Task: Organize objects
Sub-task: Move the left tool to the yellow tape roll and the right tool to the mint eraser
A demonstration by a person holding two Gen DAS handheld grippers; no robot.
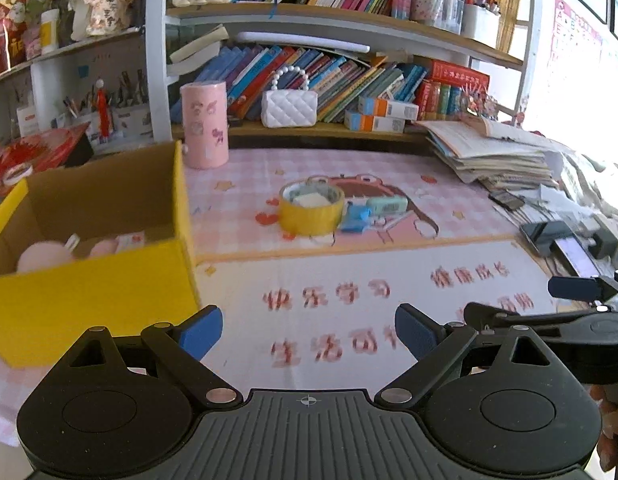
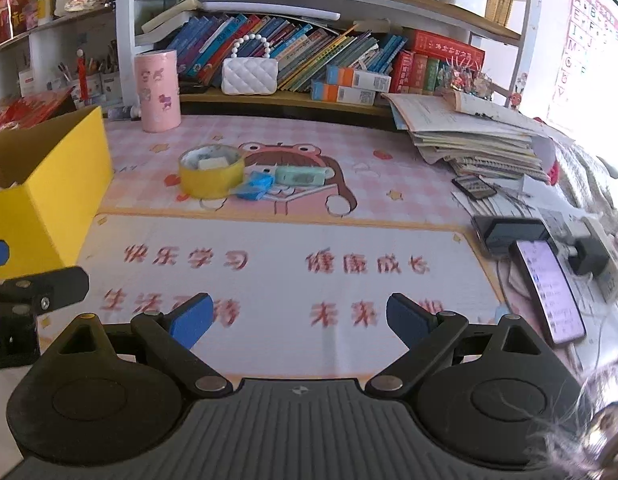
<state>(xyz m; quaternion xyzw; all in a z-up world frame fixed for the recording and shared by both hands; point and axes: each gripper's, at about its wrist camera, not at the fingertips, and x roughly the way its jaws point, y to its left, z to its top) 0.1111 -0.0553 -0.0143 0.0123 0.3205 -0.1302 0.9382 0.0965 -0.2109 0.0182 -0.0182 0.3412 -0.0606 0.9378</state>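
Note:
A yellow tape roll (image 1: 311,211) (image 2: 211,175) with a white eraser inside it lies mid-desk on the pink mat. A blue sharpener (image 1: 355,218) (image 2: 253,187) and a mint-green device (image 1: 387,204) (image 2: 303,176) lie just right of it. A yellow cardboard box (image 1: 93,264) (image 2: 45,184) stands at the left with pink items inside. My left gripper (image 1: 309,332) is open and empty, over the near mat beside the box. My right gripper (image 2: 299,316) is open and empty, over the near mat.
A pink cylinder (image 1: 205,124) (image 2: 156,90) stands at the back. A stack of papers (image 1: 493,152) (image 2: 477,140) lies at the right. Phones (image 2: 545,292) and a charger lie at the right edge. A bookshelf with a white purse (image 1: 289,106) runs along the back.

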